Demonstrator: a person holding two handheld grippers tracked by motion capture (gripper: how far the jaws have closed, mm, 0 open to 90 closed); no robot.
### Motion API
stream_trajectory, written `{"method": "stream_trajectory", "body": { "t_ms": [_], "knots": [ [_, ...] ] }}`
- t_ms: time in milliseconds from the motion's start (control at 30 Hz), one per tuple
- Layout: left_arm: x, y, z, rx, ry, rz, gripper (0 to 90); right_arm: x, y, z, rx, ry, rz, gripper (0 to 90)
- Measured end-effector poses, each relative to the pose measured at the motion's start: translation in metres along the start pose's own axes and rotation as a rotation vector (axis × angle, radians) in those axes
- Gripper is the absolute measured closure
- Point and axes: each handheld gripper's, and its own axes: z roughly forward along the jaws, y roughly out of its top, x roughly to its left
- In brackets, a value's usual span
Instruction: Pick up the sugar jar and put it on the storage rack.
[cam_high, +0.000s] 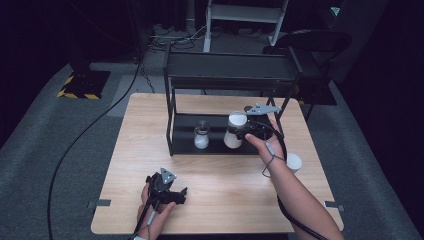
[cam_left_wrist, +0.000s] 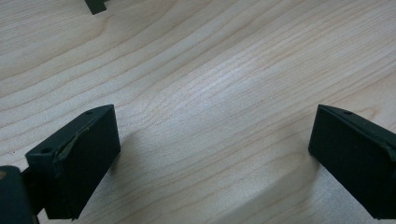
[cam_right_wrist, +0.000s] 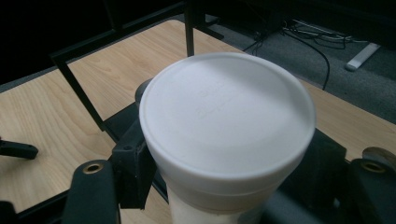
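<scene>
The right tongs (cam_high: 239, 131) are clamped on a white lidded cup (cam_high: 235, 130), one black jaw pressed against each side of it just under the lid. In the high view the cup stands upright at the front edge of the lower shelf of a black metal rack (cam_high: 227, 75), and whether its base rests on the shelf or hangs just above it cannot be told. The right hand (cam_high: 265, 140) holds the tool from the cup's right side.

In the right gripper view the cup's lid (cam_right_wrist: 227, 114) shows faint embossed lettering in two short lines near its middle, too shallow and blurred to read. No other brand or label can be made out on the cup.

A small glass jar (cam_high: 201, 136) with white contents stands on the same shelf, near the cup on its left and apart from it. Another white cup (cam_high: 293, 162) sits on the table (cam_high: 145, 145) just right of the person's right forearm.

The left tongs (cam_high: 176, 195) rest near the front edge of the table, held by the left hand (cam_high: 156, 210). In the left gripper view their jaws stand wide apart over bare wood grain, with nothing between them.
</scene>
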Motion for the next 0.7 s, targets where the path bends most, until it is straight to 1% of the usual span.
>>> {"method": "stream_trajectory", "body": {
  "t_ms": [267,367,567,700],
  "knots": [
    [0.0,0.0,0.0,0.0,0.0,0.0,2.0,-0.003,-0.003,0.025,0.018,-0.004,0.015,33.2],
    [0.0,0.0,0.0,0.0,0.0,0.0,2.0,-0.004,-0.005,0.034,0.022,-0.003,0.014,33.2],
    [0.0,0.0,0.0,0.0,0.0,0.0,2.0,-0.003,-0.004,0.051,0.035,-0.003,0.01,33.2],
    [0.0,0.0,0.0,0.0,0.0,0.0,2.0,-0.002,-0.005,0.062,0.043,-0.001,0.02,33.2]
  ]
}}
